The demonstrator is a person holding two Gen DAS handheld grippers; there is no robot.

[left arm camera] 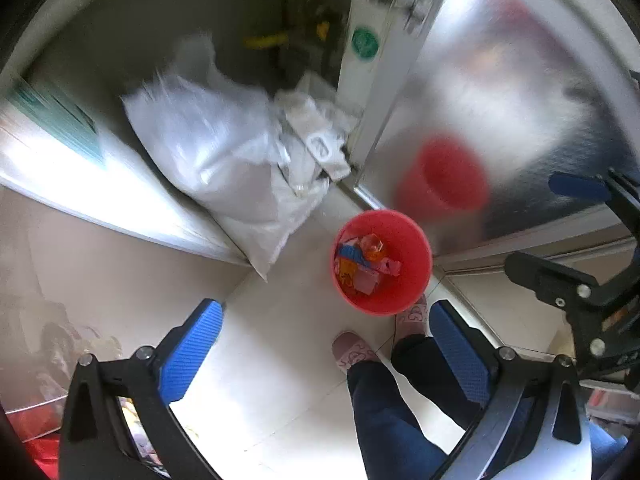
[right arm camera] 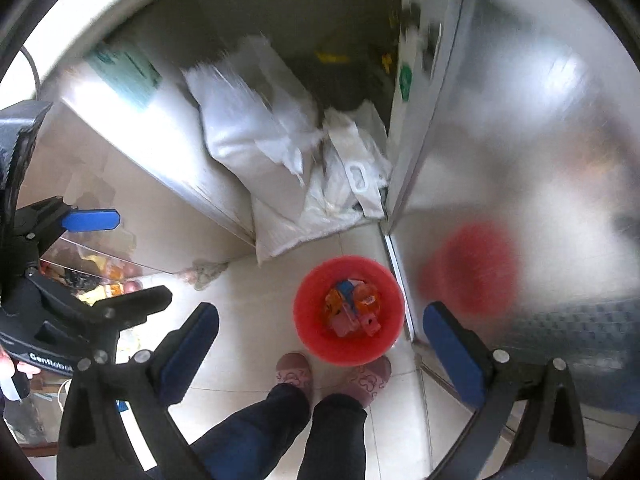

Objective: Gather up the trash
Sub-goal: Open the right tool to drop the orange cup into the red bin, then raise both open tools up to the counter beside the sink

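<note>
The round red plastic bucket (right arm camera: 347, 310) of bright wrappers stands on the tiled floor straight below both grippers, well apart from them. The right gripper (right arm camera: 320, 356) is spread wide and empty, as is the left gripper (left arm camera: 326, 354). Only the right view shows both slippers (right arm camera: 294, 374) touching the bucket's near side.

Bucket (right arm camera: 348, 310) red; wrappers (right arm camera: 352, 306) inside it orange, pink, blue. Sacks (left arm camera: 216, 152) at its 11 o'clock white. Slippers (right arm camera: 294, 374) at 6 o'clock pink with looped pattern, trousers (right arm camera: 280, 424) dark blue. Gripper pads (left arm camera: 192, 354) blue, dimpled; frames black. Floor (left arm camera: 264, 360) cream tile. Sticker (left arm camera: 365, 45) at 12 o'clock green.
</note>
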